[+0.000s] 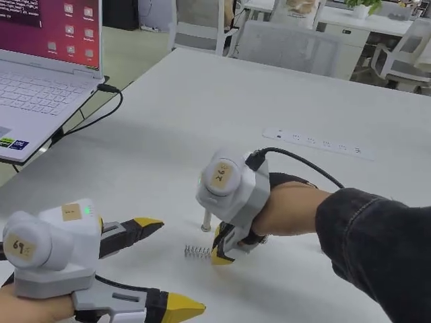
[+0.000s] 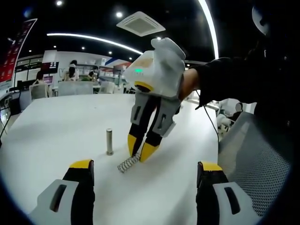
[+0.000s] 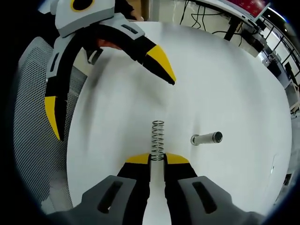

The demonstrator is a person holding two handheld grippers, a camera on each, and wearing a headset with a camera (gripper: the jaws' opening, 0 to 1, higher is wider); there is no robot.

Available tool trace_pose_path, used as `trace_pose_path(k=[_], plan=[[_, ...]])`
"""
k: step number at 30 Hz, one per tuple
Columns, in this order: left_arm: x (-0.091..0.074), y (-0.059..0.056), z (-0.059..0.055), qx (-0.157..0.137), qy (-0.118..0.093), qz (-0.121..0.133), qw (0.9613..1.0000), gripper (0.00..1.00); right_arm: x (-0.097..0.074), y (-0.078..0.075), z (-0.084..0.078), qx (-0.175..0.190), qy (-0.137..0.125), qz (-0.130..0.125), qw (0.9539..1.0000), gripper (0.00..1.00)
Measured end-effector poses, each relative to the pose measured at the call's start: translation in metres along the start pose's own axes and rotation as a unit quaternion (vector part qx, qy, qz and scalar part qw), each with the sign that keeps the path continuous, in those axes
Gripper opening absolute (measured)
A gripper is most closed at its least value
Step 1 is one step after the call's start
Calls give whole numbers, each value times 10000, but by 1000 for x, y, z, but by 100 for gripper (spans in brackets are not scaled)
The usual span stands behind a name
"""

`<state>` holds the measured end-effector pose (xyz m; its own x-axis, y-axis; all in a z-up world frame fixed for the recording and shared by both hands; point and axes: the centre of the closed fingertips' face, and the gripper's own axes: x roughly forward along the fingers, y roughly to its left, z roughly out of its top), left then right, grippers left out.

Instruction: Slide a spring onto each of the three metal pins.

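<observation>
**Entry: one coil spring, gripped at its end, beside an upright pin**

Nearest, at 7 o'clock in the head view, the left gripper (image 1: 172,266) is being held low over the table (image 1: 168,121). Its jaws are spread wide, with nothing between them. Beyond it, near the centre, the right gripper (image 1: 221,254) is being held pinched almost shut on one end of the spring (image 1: 196,252). The free length is pointing toward 9 o'clock from the jaws, low over the surface; whether it is touching cannot be told. Just beside the spring, at 12 o'clock from it and apart from it, one metal pin (image 1: 206,221) is being shown standing upright.

Handling, by judgement: the spring is being rated very light, thin-wired and springy, easily bent or flicked away. A hard pinch is likely to crush its coils. A hold on the last few coils, as now, is being judged best, the open end being left free to go over the pin's top. The pin is being rated stiff and smooth, liable to topple if it is knocked sideways.

Surface: a plain white, smooth tabletop is being used, and small parts are likely to slide or roll on it.

Farther off, a power strip (image 1: 316,142) is lying at 2 o'clock and an open laptop (image 1: 40,87) at 10 o'clock. Office chairs (image 1: 289,47) and desks are being seen at 12 to 1 o'clock.
</observation>
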<state>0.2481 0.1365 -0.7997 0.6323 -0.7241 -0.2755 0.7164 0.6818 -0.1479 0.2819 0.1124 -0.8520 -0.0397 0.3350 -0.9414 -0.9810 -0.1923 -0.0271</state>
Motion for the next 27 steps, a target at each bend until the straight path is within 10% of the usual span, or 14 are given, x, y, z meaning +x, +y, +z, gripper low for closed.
trace_pose_path(k=[15, 27], plan=[[13, -20, 4, -12, -10, -343, 9994, 77, -35, 23, -14, 41, -94, 109, 9999, 8], [17, -30, 9, 41, 14, -680, 9977, 48, -48, 38, -19, -61, -68, 137, 9999, 8]])
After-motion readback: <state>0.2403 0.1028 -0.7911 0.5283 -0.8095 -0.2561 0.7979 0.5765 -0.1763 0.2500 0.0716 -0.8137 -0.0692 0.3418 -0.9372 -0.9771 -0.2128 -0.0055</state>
